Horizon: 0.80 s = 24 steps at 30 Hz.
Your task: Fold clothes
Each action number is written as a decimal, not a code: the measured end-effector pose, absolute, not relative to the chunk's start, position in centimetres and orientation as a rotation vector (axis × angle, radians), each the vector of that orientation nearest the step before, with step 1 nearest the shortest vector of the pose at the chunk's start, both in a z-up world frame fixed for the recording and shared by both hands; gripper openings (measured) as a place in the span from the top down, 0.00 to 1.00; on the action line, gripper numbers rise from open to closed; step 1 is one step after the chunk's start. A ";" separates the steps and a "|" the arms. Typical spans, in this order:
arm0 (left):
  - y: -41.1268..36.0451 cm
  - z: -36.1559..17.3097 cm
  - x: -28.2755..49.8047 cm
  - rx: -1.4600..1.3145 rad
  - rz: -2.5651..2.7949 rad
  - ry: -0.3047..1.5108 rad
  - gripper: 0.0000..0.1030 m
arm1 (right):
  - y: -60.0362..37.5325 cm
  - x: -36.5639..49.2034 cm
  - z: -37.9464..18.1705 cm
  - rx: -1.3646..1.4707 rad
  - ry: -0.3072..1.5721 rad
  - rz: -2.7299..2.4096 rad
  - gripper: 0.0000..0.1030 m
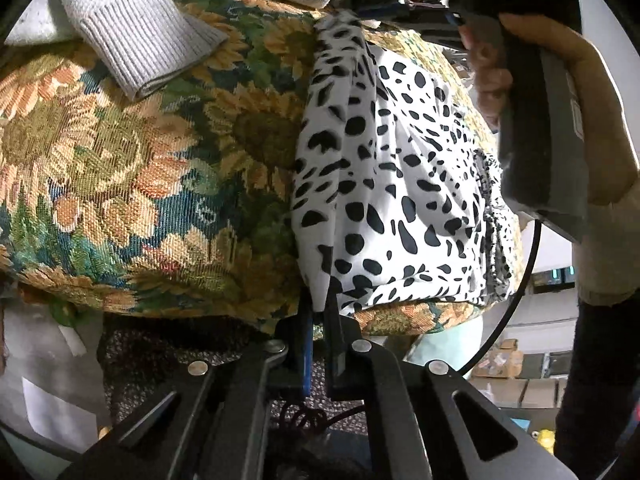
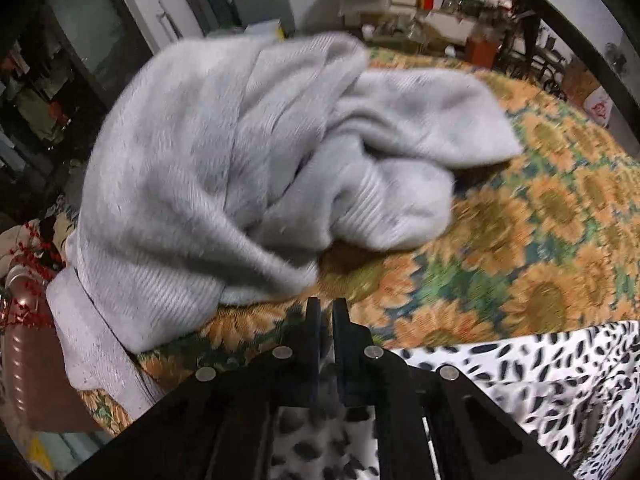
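Note:
A white garment with black spots (image 1: 400, 160) lies in a long strip on the sunflower tablecloth (image 1: 120, 160). At the near table edge my left gripper (image 1: 320, 308) is shut on its lower corner. Its far end runs up under the right gripper's grey housing (image 1: 536, 128), which a hand (image 1: 492, 80) holds. In the blurred right wrist view, my right gripper (image 2: 326, 308) has its fingers nearly together, with spotted fabric showing between them low down. More of the spotted garment (image 2: 540, 380) hangs below and to the right.
A crumpled grey knit sweater (image 2: 220, 160) lies on the tablecloth (image 2: 540, 220) just ahead of the right gripper, and its ribbed cuff (image 1: 132, 40) shows top left. Cardboard boxes (image 1: 508, 380) sit on the floor. Cluttered shelves (image 2: 400, 0) stand behind the table.

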<state>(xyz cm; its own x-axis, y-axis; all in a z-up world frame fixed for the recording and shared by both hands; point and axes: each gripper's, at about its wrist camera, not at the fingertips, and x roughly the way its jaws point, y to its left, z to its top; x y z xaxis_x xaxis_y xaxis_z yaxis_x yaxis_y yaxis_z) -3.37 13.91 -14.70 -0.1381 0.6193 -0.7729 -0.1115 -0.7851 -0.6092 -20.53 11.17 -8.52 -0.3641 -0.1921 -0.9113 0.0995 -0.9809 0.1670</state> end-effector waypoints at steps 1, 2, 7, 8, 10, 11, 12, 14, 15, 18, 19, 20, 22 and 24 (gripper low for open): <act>13.5 -14.6 -3.3 -1.655 1.972 -0.580 0.97 | 11.2 -19.7 -8.2 1.633 -0.111 -2.454 0.87; 13.2 -14.5 -3.2 -1.664 1.977 -0.580 0.97 | 11.3 -18.9 -7.9 1.609 -0.098 -2.452 0.78; 11.6 -13.3 -2.7 -1.716 2.077 -0.488 0.48 | 11.5 -14.9 -6.2 1.490 -0.037 -2.440 0.54; 11.2 -13.0 -2.7 -1.698 2.090 -0.510 0.47 | 11.5 -14.1 -5.9 1.466 -0.025 -2.437 0.55; 10.7 -12.6 -2.9 -1.682 2.077 -0.555 0.47 | 12.6 -11.6 -7.1 1.490 0.016 -2.443 0.58; 10.4 -12.4 -3.0 -1.669 2.059 -0.586 0.47 | 13.5 -10.6 -7.8 1.505 0.009 -2.457 0.58; 10.2 -12.2 -3.1 -1.657 2.046 -0.609 0.47 | 14.6 -9.8 -8.3 1.514 -0.022 -2.477 0.58; 10.0 -11.3 -3.4 -1.629 2.076 -0.604 0.47 | 16.7 -8.2 -9.3 1.532 -0.084 -2.518 0.65; 9.9 -10.7 -3.9 -1.611 2.104 -0.592 0.47 | 17.7 -7.4 -9.8 1.540 -0.116 -2.538 0.70; 10.0 -8.9 -6.4 -1.544 2.165 -0.560 0.47 | 19.0 -5.9 -9.2 1.491 -0.140 -2.599 0.66; 10.1 -8.3 -7.0 -1.515 2.183 -0.550 0.47 | 18.8 -5.6 -8.4 1.452 -0.126 -2.619 0.66; 10.1 -7.6 -7.5 -1.478 2.202 -0.538 0.51 | 18.6 -5.3 -7.6 1.412 -0.112 -2.639 0.67; 11.3 -6.6 -9.1 -1.433 2.259 -0.490 0.84 | 18.2 -6.8 -7.5 1.389 -0.100 -2.636 0.69; 12.6 -6.8 -10.2 -1.427 2.308 -0.432 0.87 | 17.8 -8.7 -7.7 1.383 -0.093 -2.621 0.71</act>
